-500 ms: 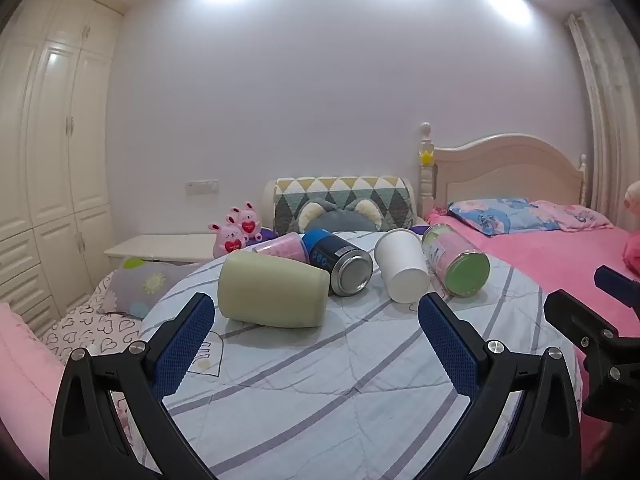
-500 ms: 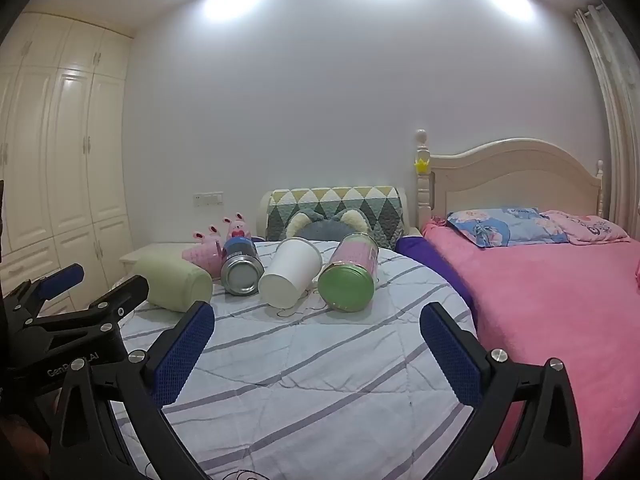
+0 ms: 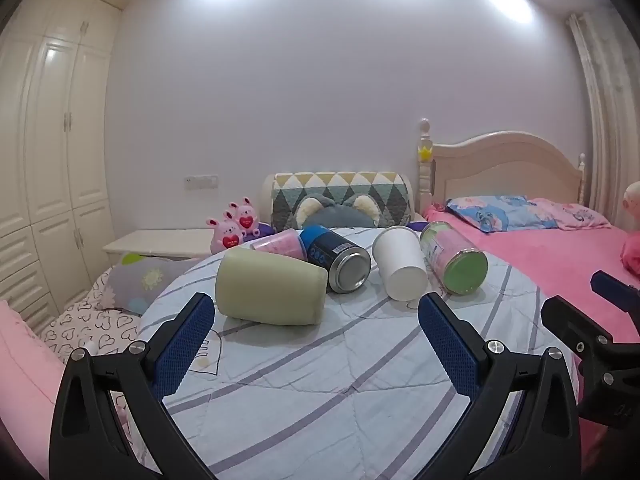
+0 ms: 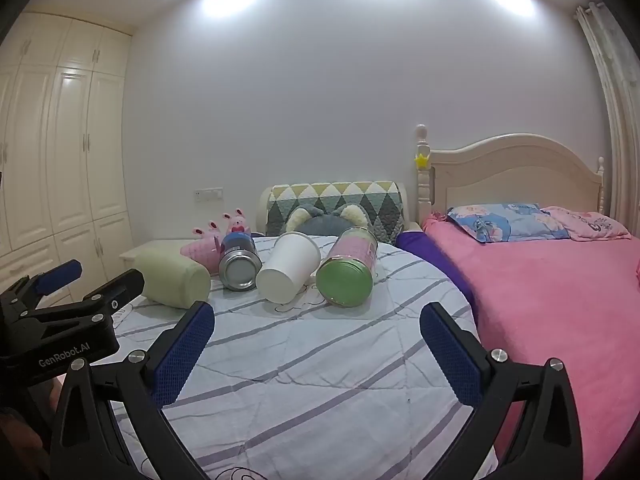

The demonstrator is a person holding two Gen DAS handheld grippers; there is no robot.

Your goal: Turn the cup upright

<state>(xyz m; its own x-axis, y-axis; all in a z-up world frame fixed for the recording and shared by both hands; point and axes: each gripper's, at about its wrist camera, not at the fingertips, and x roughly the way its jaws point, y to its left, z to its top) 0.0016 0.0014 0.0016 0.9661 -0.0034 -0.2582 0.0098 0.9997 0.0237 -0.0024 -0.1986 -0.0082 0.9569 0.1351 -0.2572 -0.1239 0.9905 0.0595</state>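
Note:
Several cups and cans lie on their sides on a round table with a striped cloth (image 3: 320, 380): a pale green cup (image 3: 270, 291), a pink cup (image 3: 280, 243), a blue can (image 3: 338, 258), a white paper cup (image 3: 400, 262) and a green-lidded jar (image 3: 454, 256). In the right wrist view they show as the green cup (image 4: 174, 280), blue can (image 4: 238, 262), white cup (image 4: 288, 266) and jar (image 4: 352, 266). My left gripper (image 3: 312, 344) is open and empty, just short of the green cup. My right gripper (image 4: 316, 352) is open and empty, short of the white cup and jar.
A pink bed (image 4: 560, 300) lies right of the table. A patterned cushion (image 3: 340, 200) and pink bunny toys (image 3: 236, 226) sit behind it. A white nightstand (image 3: 160, 240) and wardrobe (image 3: 48, 160) stand at the left. The other gripper shows at each view's edge (image 4: 60, 320).
Both grippers have edged slightly forward towards the cups. Nothing on the table has moved.

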